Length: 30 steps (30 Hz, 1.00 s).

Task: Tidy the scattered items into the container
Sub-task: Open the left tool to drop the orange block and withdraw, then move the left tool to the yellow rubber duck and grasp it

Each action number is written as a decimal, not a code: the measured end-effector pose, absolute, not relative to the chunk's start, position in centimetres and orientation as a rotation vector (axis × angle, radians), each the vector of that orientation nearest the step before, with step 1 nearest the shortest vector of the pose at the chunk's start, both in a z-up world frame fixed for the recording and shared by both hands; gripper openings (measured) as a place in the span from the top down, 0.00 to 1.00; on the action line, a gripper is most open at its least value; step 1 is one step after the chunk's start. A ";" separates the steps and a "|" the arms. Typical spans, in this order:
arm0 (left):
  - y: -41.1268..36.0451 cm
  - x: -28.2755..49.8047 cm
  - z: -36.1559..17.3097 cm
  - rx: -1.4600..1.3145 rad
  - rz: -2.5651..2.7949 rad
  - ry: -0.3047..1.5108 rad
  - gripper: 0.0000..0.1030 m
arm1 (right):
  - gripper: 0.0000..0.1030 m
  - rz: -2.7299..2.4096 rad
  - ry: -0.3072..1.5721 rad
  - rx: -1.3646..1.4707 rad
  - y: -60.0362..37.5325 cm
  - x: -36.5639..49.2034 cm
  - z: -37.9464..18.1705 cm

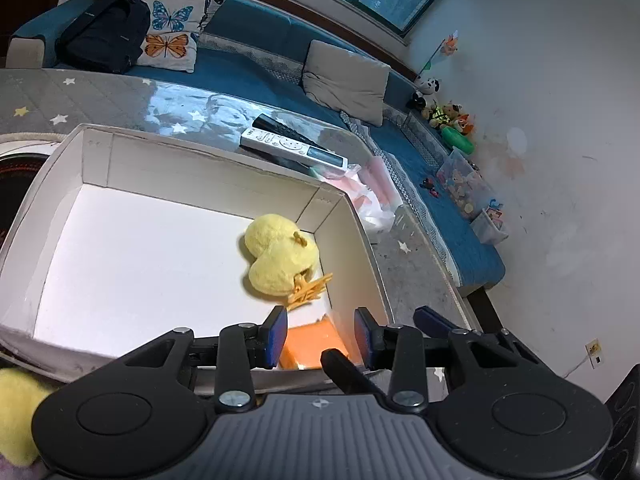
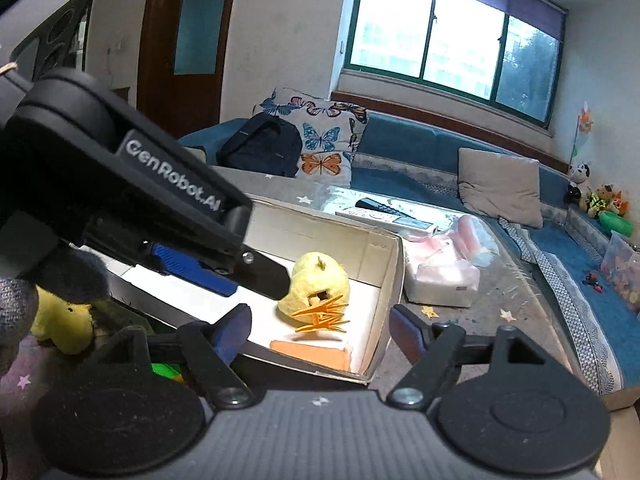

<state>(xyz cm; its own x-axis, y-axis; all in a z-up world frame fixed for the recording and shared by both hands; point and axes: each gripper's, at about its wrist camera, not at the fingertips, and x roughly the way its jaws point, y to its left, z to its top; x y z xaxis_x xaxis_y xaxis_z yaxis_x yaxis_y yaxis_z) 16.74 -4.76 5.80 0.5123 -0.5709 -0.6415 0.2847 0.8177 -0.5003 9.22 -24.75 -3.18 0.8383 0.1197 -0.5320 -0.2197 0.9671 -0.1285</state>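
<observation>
A white cardboard box (image 1: pixel 96 160) (image 2: pixel 384 280) stands on the grey table. Inside lie a yellow plush chick with orange feet (image 1: pixel 280 256) (image 2: pixel 316 288) and an orange block (image 1: pixel 316 344) (image 2: pixel 312 354) in the near right corner. My left gripper (image 1: pixel 320 332) is open above the orange block, touching nothing; it also shows in the right wrist view (image 2: pixel 256 276). My right gripper (image 2: pixel 320 328) is open and empty over the box's near right corner. Another yellow plush (image 1: pixel 16 412) (image 2: pixel 64 320) and a green item (image 2: pixel 164 370) lie outside the box.
Two remote controls (image 1: pixel 292 144) (image 2: pixel 384 212) and a pack of tissues in a plastic bag (image 1: pixel 368 192) (image 2: pixel 444 268) lie on the table beyond the box. A blue sofa (image 1: pixel 260 64) with cushions, a black backpack (image 1: pixel 104 32) and toys runs behind.
</observation>
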 end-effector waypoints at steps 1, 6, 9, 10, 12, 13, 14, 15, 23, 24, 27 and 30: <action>-4.7 16.5 5.9 -0.349 -0.524 0.890 0.62 | 0.22 0.181 0.546 -0.188 -24.7 9.0 -3.1; -4.3 15.1 6.2 -0.326 -0.516 0.870 0.62 | 0.21 0.179 0.537 -0.188 -24.6 7.7 -3.1; -4.1 14.1 6.4 -0.316 -0.518 0.850 0.62 | 0.16 0.187 0.522 -0.185 -24.5 6.6 -3.0; -4.0 13.8 6.5 -0.312 -0.521 0.842 0.62 | 0.16 0.189 0.520 -0.188 -24.4 6.3 -3.1; -3.8 13.2 6.7 -0.302 -0.525 0.829 0.62 | 0.16 0.197 0.523 -0.193 -24.1 5.7 -3.3; -3.7 13.0 6.7 -0.299 -0.525 0.824 0.62 | 0.16 0.207 0.526 -0.195 -24.0 5.4 -3.4; -3.6 12.7 6.7 -0.292 -0.528 0.821 0.62 | 0.16 0.213 0.526 -0.201 -23.8 5.1 -3.5; -3.6 12.5 6.7 -0.280 -0.526 0.821 0.62 | 0.16 0.216 0.524 -0.208 -23.6 4.8 -3.6; -2.6 11.1 5.7 -0.258 -0.527 0.830 0.62 | 0.15 0.253 0.551 -0.186 -22.5 2.8 -4.9; -2.5 10.9 5.4 -0.254 -0.524 0.839 0.62 | 0.15 0.259 0.560 -0.179 -22.4 2.7 -5.1; -2.2 10.9 4.4 -0.267 -0.522 0.871 0.62 | 0.17 0.278 0.588 -0.166 -22.1 2.2 -6.0; -2.2 11.0 3.6 -0.256 -0.516 0.887 0.62 | 0.18 0.295 0.612 -0.162 -21.7 1.9 -6.8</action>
